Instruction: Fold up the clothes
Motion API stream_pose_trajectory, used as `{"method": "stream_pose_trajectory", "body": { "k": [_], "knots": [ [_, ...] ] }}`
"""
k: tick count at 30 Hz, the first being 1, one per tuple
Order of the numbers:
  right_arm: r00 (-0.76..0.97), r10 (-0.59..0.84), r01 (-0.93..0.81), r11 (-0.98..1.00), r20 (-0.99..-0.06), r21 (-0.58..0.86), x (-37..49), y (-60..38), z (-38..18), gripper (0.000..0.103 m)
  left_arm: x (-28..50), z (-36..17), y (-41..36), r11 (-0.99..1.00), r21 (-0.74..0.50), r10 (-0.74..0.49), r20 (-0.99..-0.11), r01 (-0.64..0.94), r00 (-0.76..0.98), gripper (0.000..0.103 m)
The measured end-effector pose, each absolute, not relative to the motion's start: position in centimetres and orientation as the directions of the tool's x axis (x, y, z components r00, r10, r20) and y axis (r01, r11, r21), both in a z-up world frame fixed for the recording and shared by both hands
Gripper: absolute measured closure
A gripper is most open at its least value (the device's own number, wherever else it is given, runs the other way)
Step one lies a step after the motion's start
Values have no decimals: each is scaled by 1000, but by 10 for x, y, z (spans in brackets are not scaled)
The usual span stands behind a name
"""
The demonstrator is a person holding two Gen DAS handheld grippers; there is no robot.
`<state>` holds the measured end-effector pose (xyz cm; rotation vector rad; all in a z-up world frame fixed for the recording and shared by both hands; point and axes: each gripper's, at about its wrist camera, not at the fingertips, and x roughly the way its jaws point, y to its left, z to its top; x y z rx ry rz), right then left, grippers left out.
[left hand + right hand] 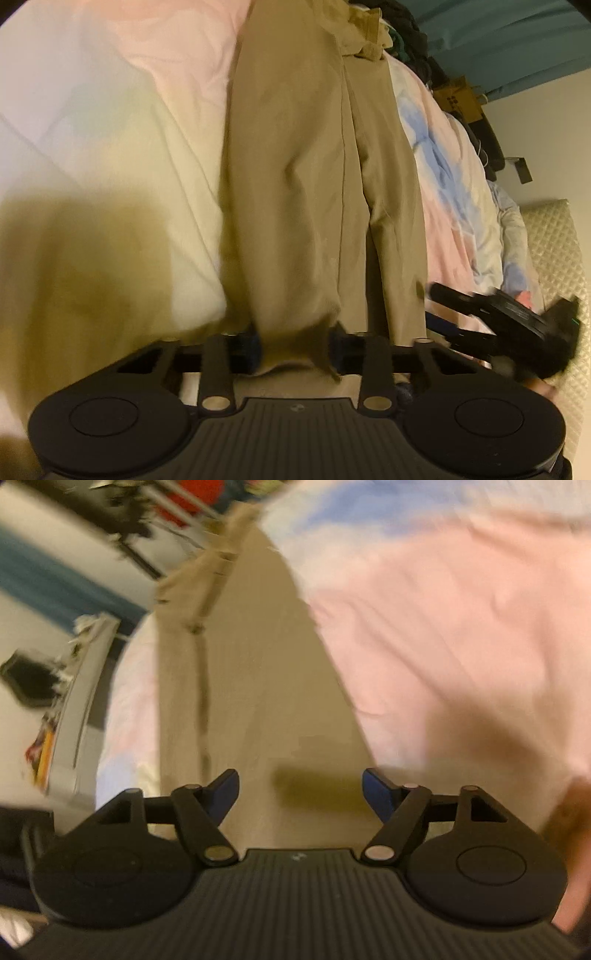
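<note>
Left wrist view shows the khaki trousers (pixel 295 177) stretched lengthwise along the bed's pastel quilt (pixel 122 110), legs laid one over the other, waistband at the far end beside a dark heap of clothes (pixel 406 33). The left gripper (pixel 293 349) is clamped on the near hem of the trousers; cloth bunches up between its blue pads and a flap hangs over the crossbar. The right gripper (pixel 439 306) shows as a dark blur just to the right of the hem, above the quilt. In the right wrist view, which is smeared by motion, that same right gripper (pixel 300 794) has its jaws spread wide with nothing between them, hovering over the near end of the trousers (pixel 258 686) with the pink of the quilt (pixel 461 627) to the right. The step in hand appears to be taking both hem corners so the legs can be carried toward the waistband. To do it well, the right gripper should settle before closing, take both layers at the corner of the hem opposite the left grip, and bite as deep as the left one does. Then both should lift together, keeping the hem taut between them so the fold lands square and the seams stay in line.
</note>
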<state>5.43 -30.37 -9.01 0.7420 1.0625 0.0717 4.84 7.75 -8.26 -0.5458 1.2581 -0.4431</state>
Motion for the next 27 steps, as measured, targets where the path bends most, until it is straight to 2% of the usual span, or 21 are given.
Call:
{"method": "stream_pose_trajectory", "body": {
  "k": [1,5,6,7,8,9,11,13,15,16,18,21,22,24,25,27],
  "knots": [
    [488,379,316,763,-787,563,56,-305,-96,28,46,-82,78,791,-612,-596,-763,16,250,84],
    [445,474,291,725,-759,624,52,-300,-101,34,36,-80,76,786,-619,-603,-765,4,225,85],
    [433,498,263,728,-752,633,49,-295,-98,34,34,-82,76,786,-618,-603,-769,-4,213,82],
    [420,519,231,732,-744,641,46,-290,-94,34,33,-83,76,787,-617,-602,-773,-11,201,77],
    [401,525,206,747,-751,632,43,-284,-92,34,34,-85,74,789,-614,-601,-777,-13,188,67],
    [382,527,181,763,-760,620,39,-278,-90,34,34,-87,73,791,-612,-600,-781,-16,174,64],
    [364,451,199,817,-815,541,35,-272,-90,36,35,-90,69,794,-608,-599,-786,-18,152,55],
    [392,293,249,879,-872,407,30,-268,-85,33,35,-89,66,793,-610,-602,-784,-4,152,53],
    [390,275,261,882,-879,392,30,-267,-85,32,34,-87,62,797,-604,-598,-786,14,156,53],
    [373,303,255,875,-877,411,31,-266,-88,33,34,-86,60,799,-600,-596,-787,23,157,55],
    [333,357,223,869,-872,441,33,-261,-91,32,31,-85,60,805,-592,-589,-793,35,156,67],
    [310,364,137,897,-878,420,30,-246,-85,34,27,-83,57,810,-584,-583,-796,47,166,79],
    [305,364,108,905,-880,412,29,-241,-82,38,27,-82,56,811,-582,-582,-795,53,170,81],
    [312,330,57,930,-891,364,23,-232,-74,77,26,-78,53,813,-579,-581,-794,67,181,84],
    [333,310,32,940,-890,340,19,-228,-68,86,26,-77,51,813,-577,-580,-793,74,186,87],
    [379,291,-3,950,-879,313,11,-224,-55,93,25,-70,55,798,-599,-599,-773,72,208,89]
  ]
}}
